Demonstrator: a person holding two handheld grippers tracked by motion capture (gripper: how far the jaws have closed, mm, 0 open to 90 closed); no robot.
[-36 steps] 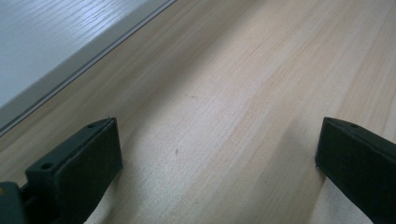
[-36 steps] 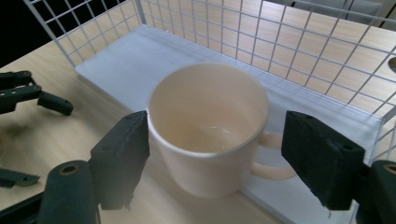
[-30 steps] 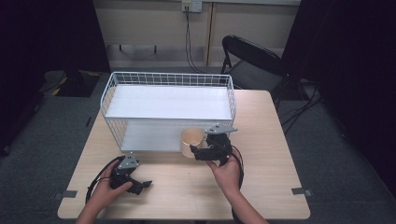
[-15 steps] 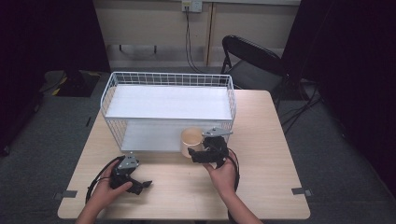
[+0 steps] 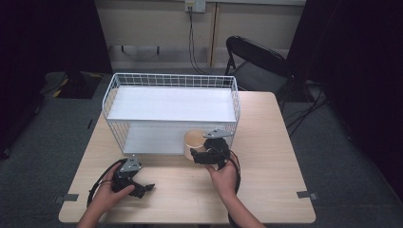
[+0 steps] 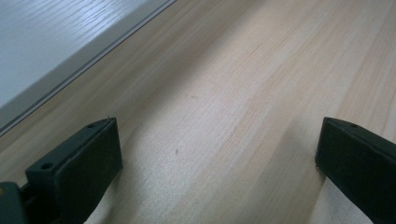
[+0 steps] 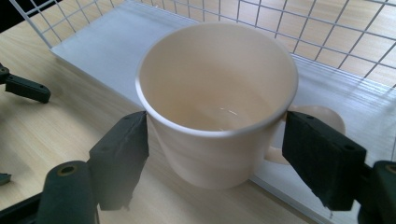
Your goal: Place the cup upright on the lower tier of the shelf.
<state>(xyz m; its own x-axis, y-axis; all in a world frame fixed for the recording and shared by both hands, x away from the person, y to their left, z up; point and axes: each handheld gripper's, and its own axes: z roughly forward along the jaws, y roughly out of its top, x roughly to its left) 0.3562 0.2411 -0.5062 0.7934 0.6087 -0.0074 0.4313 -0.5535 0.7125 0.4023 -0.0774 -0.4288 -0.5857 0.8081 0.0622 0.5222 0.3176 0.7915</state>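
A cream mug [image 7: 217, 107] with a handle on its far right side stands upright at the front edge of the white wire rack's lower shelf [image 7: 98, 51]. My right gripper [image 7: 215, 126] has its jaws on either side of the mug just below the rim. They have just been closing, and both pads touch its wall. In the high view the mug [image 5: 194, 141] sits just left of the right gripper [image 5: 198, 154]. My left gripper [image 5: 142, 189] rests on the table near the front left, and its jaws [image 6: 217, 140] stand wide open over bare wood.
The white wire rack [image 5: 171, 80] with two white shelves takes up the table's back middle. Its wire mesh [image 7: 327, 28] rises right behind the mug. A black folding chair [image 5: 259, 59] stands beyond the table. Bare wood [image 5: 271, 142] lies to the right of the rack.
My right gripper has moved a little left, bringing its jaws around the mug. The mug and the left gripper have stayed where they were.
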